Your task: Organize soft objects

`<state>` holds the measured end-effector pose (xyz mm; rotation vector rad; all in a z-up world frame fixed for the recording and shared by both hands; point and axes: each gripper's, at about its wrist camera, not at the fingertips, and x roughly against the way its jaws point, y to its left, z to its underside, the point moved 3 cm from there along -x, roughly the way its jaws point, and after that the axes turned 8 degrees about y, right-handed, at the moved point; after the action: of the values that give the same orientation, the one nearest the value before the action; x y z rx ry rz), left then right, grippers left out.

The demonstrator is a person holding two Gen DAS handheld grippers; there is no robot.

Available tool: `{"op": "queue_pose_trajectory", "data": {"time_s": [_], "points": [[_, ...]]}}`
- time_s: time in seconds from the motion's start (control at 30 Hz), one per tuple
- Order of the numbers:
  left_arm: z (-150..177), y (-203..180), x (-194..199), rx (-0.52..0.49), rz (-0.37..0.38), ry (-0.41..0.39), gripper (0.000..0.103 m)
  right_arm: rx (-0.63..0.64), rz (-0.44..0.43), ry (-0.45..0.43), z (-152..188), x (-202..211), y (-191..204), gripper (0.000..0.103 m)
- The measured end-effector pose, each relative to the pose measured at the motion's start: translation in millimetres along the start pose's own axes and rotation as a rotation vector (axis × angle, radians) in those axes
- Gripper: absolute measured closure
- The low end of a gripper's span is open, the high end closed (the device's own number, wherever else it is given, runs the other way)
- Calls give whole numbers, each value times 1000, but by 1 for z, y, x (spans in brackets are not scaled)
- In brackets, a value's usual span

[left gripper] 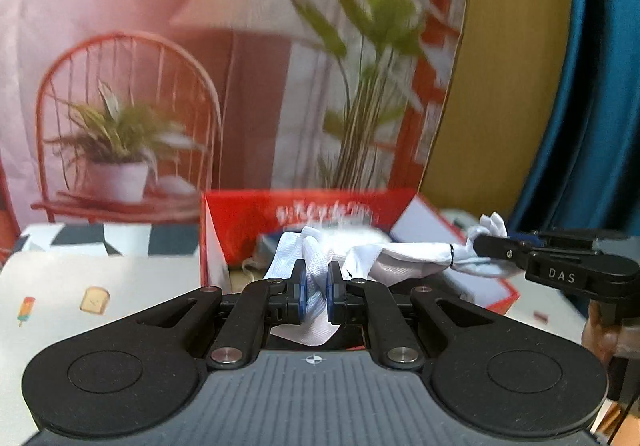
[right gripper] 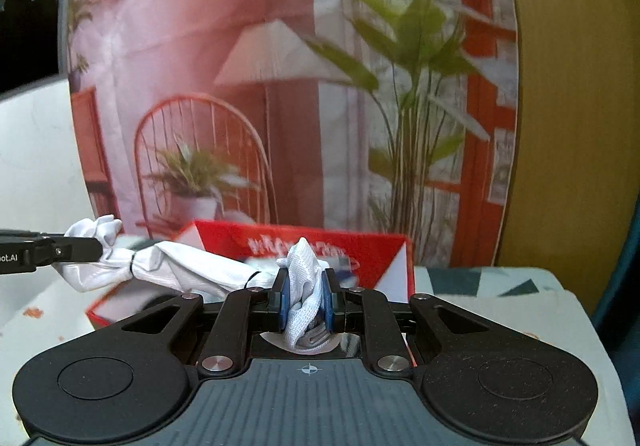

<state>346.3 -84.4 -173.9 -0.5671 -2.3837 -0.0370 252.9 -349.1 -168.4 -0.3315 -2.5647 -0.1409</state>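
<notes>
A long white cloth (left gripper: 408, 258) hangs stretched between my two grippers, above an open red box (left gripper: 248, 222). My left gripper (left gripper: 316, 286) is shut on one bunched end of it. The other end is pinched by my right gripper (left gripper: 496, 244), which comes in from the right edge. In the right wrist view the right gripper (right gripper: 306, 294) is shut on white mesh fabric, and the cloth (right gripper: 192, 266) runs left to the left gripper (right gripper: 100, 246). A thin black band circles the cloth near that end. The red box (right gripper: 372, 258) lies just beyond, its contents blurred.
A printed backdrop (left gripper: 160, 66) with a chair, lamp and plants stands behind the box. The table wears a cloth with toast and popsicle prints (left gripper: 96, 298). A yellow board (left gripper: 500, 86) and blue curtain (left gripper: 600, 86) close the right side. A hand (left gripper: 596, 330) holds the right gripper.
</notes>
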Motion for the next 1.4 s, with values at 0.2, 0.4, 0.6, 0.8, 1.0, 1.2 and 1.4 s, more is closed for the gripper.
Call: {"op": "queue_pose_trajectory", "data": {"time_s": [0.2,0.4,0.6,0.8,1.0,1.2,1.4], "points": [[3,5,-39,-1,5,105,93,16,10,101,9,-37,-1,88],[4,5,-65,-17,-19,161,93,-58,-2,171,18,-66,-7,88],[5,9,-81,-14,-41,184,93,-73,-2,198,24,-78,-11,88],[7,9,-84,3,-40,190,91,-76,6,198,25,-79,-12,87],[3,5,-70,-22,-41,140,43,-76,24,156,21,-67,-13,72],[-3,-4,-38,-61,-55,43,3,-63,26,95,8,-41,-11,46],[-11,-7,5,-63,-166,-21,0,-64,23,23,-9,-4,-4,4]]}}
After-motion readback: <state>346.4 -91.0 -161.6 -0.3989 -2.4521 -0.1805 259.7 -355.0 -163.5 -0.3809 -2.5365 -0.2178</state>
